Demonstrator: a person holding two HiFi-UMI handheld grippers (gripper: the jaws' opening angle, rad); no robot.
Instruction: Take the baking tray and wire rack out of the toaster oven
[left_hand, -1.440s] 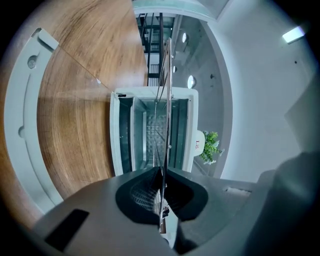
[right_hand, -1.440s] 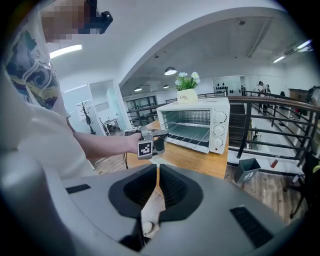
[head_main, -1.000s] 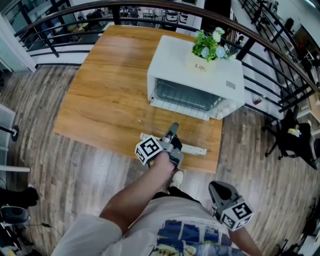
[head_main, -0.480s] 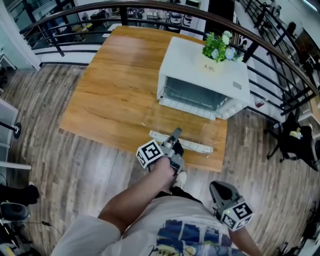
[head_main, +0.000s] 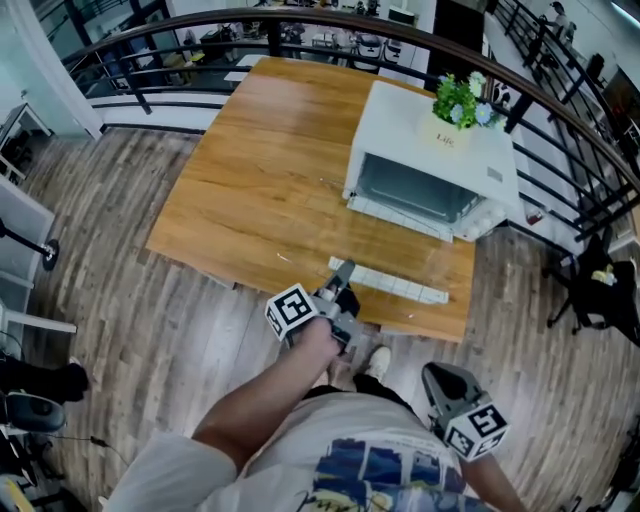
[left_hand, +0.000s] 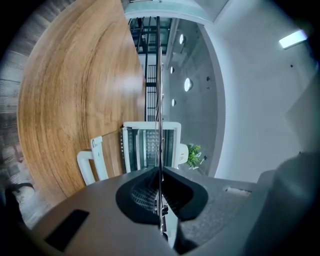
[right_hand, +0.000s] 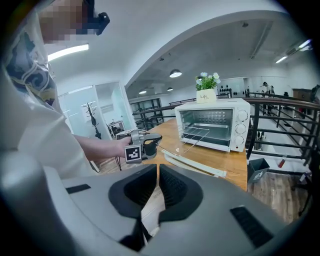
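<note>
Nearest us, at 5 o'clock in the head view, our right gripper hangs over the grey plank floor, its jaws pressed together on nothing. Just past the near edge of the counter, at its 5 o'clock, our left gripper is clenched on the front wire of the wire rack and points level. The rack is a thin metal grid. It reaches from those jaws across the lowered oven door, a clear glass pane with a white bar handle, to the oven's mouth.

The counter is a smooth rectangle of honey-coloured wood with long grain. At its 2 o'clock corner stands the toaster oven, a white box with rounded edges and an open front. Low inside it lies a flat pale sheet, apparently the baking tray, though we cannot be sure. A small white pot of green leaves and pale flowers sits on the oven's top. Beyond, from 10 to 3 o'clock, a black metal railing curves around the counter.
</note>
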